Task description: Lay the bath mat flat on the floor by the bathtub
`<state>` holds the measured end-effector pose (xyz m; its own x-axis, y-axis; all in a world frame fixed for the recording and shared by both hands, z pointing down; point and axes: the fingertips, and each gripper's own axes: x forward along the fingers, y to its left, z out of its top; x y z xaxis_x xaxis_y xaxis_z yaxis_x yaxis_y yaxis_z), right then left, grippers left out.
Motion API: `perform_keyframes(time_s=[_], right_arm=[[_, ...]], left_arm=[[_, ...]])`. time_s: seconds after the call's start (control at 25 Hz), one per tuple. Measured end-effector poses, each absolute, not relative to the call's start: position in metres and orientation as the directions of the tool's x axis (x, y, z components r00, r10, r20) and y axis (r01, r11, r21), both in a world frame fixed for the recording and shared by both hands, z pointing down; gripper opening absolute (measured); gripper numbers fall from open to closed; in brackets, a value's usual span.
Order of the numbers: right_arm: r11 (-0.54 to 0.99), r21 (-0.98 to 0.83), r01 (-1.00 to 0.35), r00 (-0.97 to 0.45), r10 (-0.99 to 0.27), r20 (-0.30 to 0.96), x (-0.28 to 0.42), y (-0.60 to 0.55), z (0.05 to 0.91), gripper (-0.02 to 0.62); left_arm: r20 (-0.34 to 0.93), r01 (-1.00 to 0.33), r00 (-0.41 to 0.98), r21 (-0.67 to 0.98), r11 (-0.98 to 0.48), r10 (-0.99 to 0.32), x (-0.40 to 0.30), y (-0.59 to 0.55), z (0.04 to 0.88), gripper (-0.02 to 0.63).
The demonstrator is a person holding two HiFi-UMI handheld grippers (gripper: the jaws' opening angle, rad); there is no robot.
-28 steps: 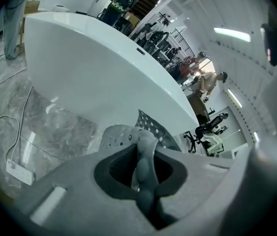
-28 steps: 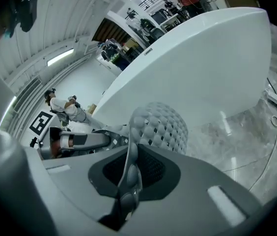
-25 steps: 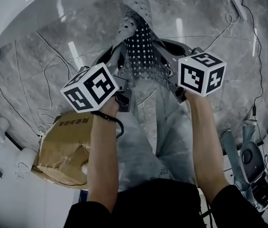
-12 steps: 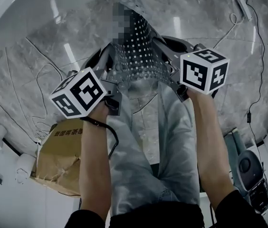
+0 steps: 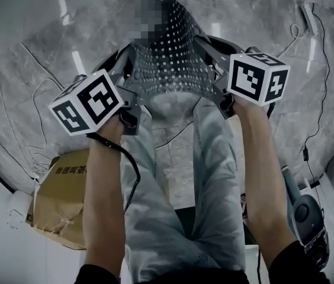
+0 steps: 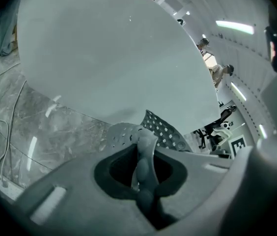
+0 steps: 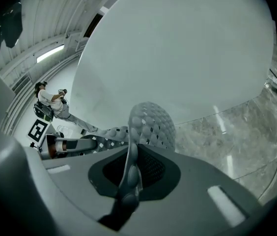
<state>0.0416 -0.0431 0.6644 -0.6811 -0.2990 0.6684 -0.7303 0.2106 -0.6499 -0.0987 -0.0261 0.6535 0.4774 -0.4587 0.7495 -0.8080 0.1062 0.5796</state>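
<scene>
Fingers of left gripper (image 6: 146, 149) and right gripper (image 7: 128, 168) pinch the bath mat (image 5: 173, 58); lower evenly, spreading it flat ahead of them.

The right tongs (image 7: 128, 177) pinch the bath mat (image 7: 153, 124) near the bathtub (image 7: 178, 48).

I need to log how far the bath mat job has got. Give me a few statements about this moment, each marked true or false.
1. The left tongs and the right tongs are each shut on the bath mat. True.
2. The bath mat lies flat on the floor. False: it hangs curved from the two tongs, not spread out.
3. A cardboard box sits on the person's left side. True.
4. The bath mat is a solid sheet without holes. False: it is perforated all over.
</scene>
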Motion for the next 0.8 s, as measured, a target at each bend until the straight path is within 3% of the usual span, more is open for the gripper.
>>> perform_keyframes(time_s=[0.2, 0.8], right_arm=[[0.156, -0.680, -0.717, -0.688, -0.315, 0.653, 0.040, -0.057, 0.679, 0.021], [0.215, -0.573, -0.791, -0.612, -0.278, 0.741, 0.047, -0.072, 0.747, 0.021]], left_arm=[[0.751, -0.817, 0.463, 0.568, 0.102, -0.472, -0.116, -0.037, 0.669, 0.021], [0.789, -0.860, 0.411, 0.502, 0.093, -0.457, -0.134, -0.049, 0.734, 0.020]])
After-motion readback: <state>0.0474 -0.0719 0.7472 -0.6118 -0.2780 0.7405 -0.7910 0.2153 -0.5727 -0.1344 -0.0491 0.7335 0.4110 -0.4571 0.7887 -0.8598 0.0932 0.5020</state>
